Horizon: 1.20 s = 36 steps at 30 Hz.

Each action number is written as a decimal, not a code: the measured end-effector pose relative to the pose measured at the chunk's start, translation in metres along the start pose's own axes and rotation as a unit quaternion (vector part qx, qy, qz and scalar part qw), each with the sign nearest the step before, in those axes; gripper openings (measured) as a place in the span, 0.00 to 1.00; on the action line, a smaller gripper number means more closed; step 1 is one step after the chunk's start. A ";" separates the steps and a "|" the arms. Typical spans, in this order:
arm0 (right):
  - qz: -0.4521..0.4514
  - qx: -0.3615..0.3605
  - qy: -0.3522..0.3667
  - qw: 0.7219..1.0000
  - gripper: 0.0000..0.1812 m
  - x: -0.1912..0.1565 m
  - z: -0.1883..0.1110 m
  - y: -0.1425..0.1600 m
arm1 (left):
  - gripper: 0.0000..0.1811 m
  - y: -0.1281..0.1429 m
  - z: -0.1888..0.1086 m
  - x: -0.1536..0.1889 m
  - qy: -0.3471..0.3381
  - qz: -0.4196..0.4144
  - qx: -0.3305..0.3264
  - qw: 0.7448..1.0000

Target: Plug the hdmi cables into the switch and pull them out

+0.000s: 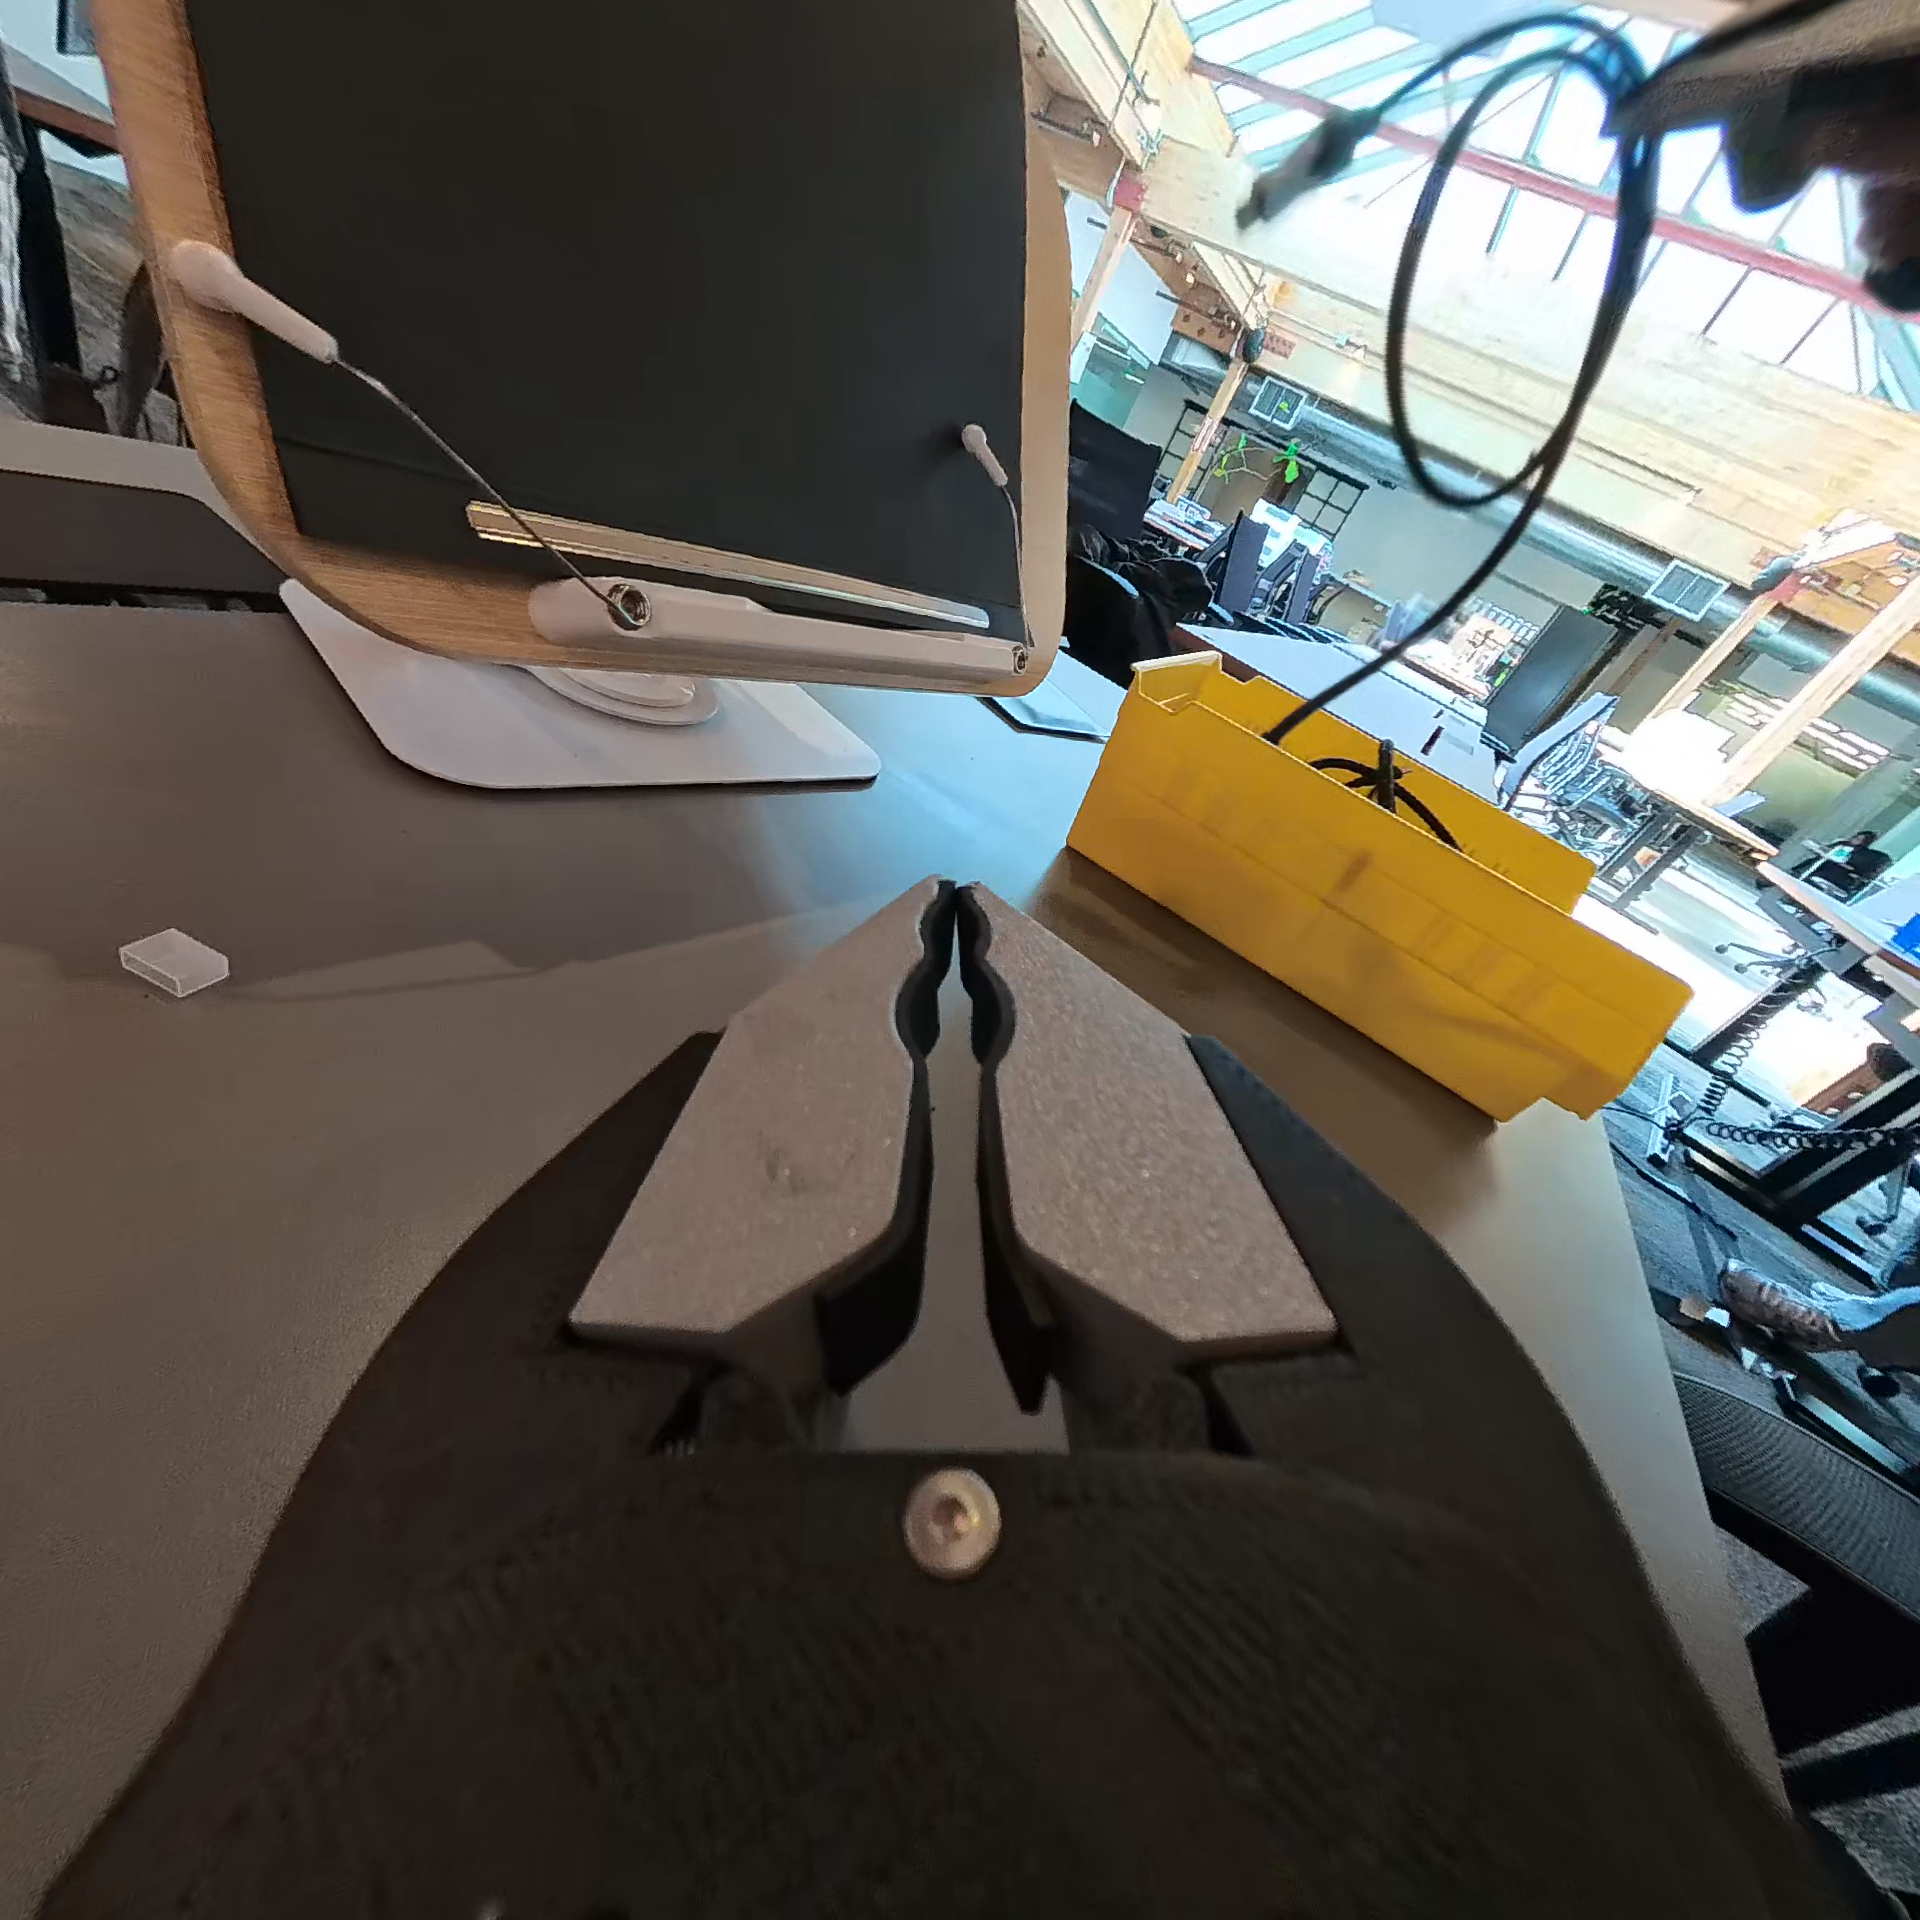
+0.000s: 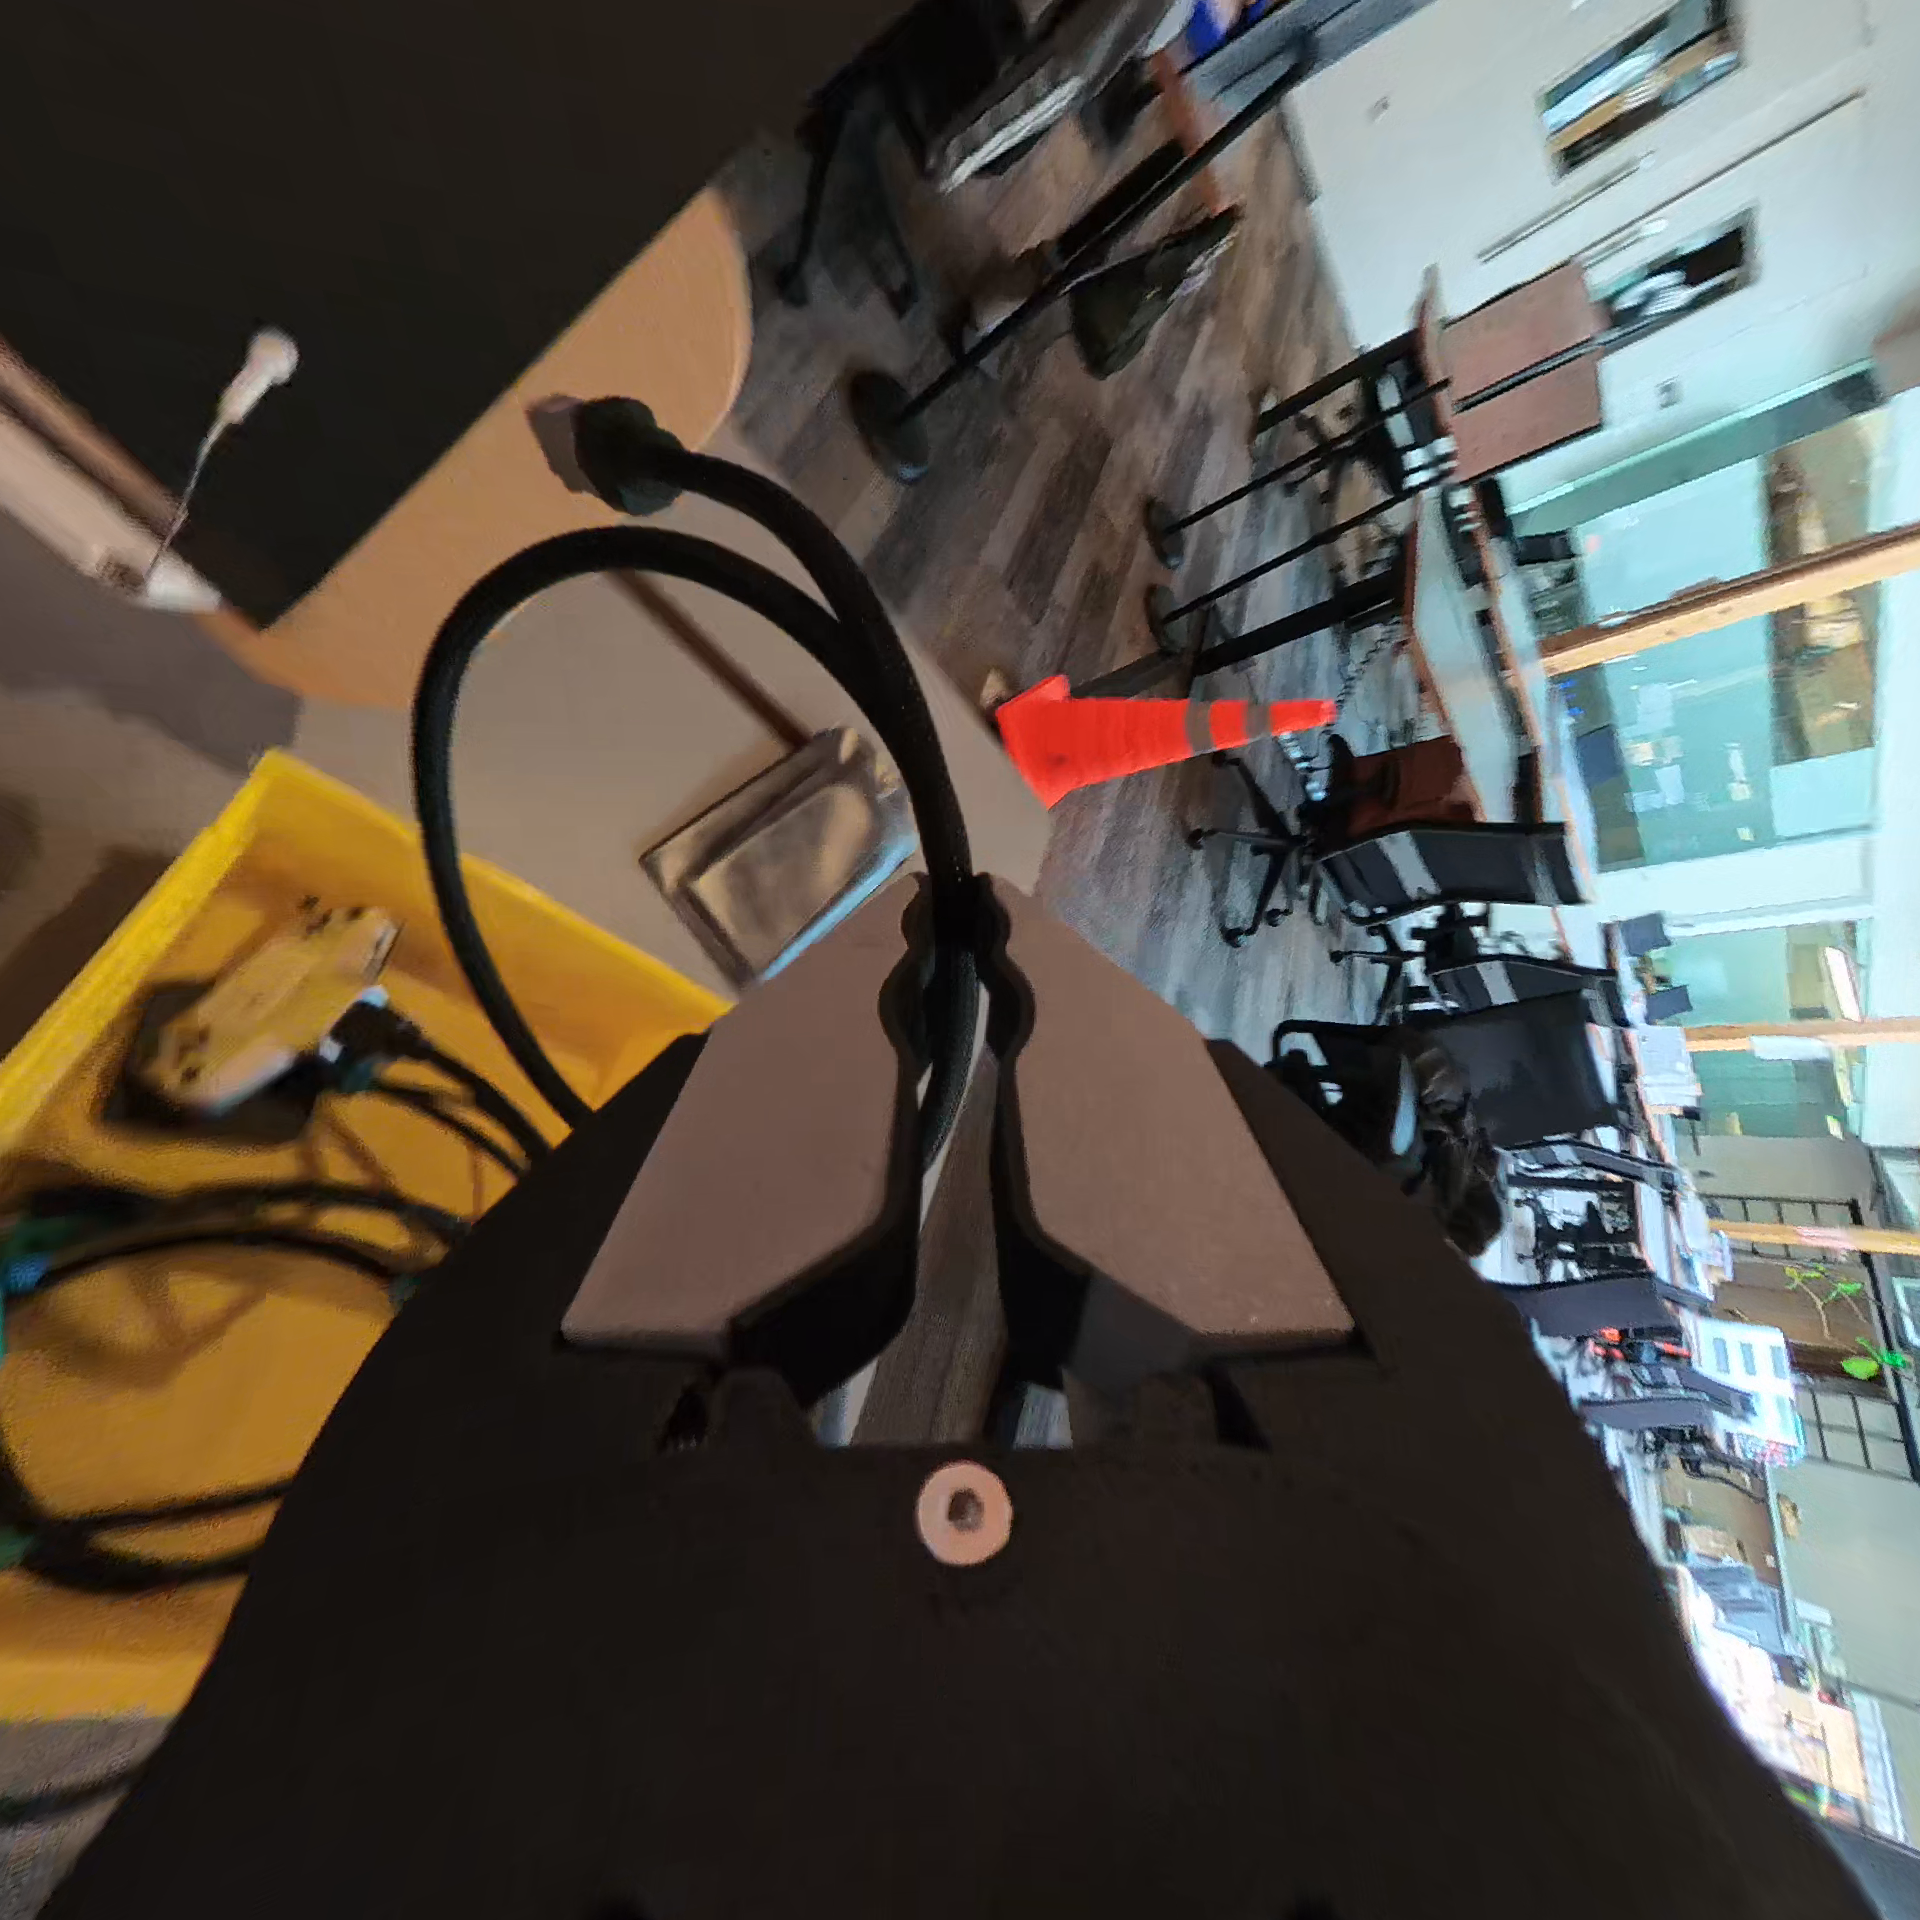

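My right gripper [image 2: 958, 914] is shut on a black braided HDMI cable [image 2: 894, 665] and holds it high above the yellow bin [image 2: 312, 821]. The cable loops up to its plug [image 2: 613, 457]. In the bin lies the silver switch [image 2: 281, 1008] with several dark cables plugged in or beside it. In the left wrist view the same cable [image 1: 1455, 343] hangs in a loop from the right gripper at the top right, its plug [image 1: 1299, 171] dangling, and runs down into the yellow bin [image 1: 1351, 914]. My left gripper [image 1: 956, 899] is shut and empty, low over the table [image 1: 312, 1143].
A tilted dark screen with a wooden frame [image 1: 623, 312] stands on a white base at the back left. A small clear plastic cap [image 1: 171, 961] lies on the table at the left. A silvery pouch [image 2: 779, 842] lies beyond the bin. The table edge runs along the right.
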State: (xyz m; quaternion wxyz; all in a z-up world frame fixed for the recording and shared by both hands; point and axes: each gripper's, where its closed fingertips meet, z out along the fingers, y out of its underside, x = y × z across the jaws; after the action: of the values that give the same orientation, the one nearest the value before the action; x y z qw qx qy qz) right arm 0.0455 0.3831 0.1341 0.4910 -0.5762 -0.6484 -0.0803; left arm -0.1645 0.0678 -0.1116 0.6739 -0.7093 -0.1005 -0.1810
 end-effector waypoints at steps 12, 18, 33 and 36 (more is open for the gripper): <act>-0.099 -0.118 -0.201 0.967 0.04 -0.135 0.096 0.087 | 0.00 0.004 0.002 0.002 0.003 0.000 -0.009 1.000; -0.171 -0.200 -0.169 0.950 0.04 -0.156 0.156 0.120 | 0.00 0.004 0.002 0.000 0.000 -0.001 -0.010 1.000; -0.097 -0.171 -0.129 0.972 0.21 -0.149 0.163 0.144 | 0.00 0.008 0.007 0.006 0.012 0.008 -0.019 1.000; -0.047 -0.127 -0.151 0.979 0.26 -0.144 0.143 0.122 | 0.00 0.005 0.005 0.006 0.013 0.010 -0.010 1.000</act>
State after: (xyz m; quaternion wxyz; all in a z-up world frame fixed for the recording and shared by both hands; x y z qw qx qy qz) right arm 0.0471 0.4221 -0.0996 0.3060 -0.6083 -0.7259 -0.0970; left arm -0.1560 0.0715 -0.1143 0.6699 -0.7144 -0.0826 -0.1842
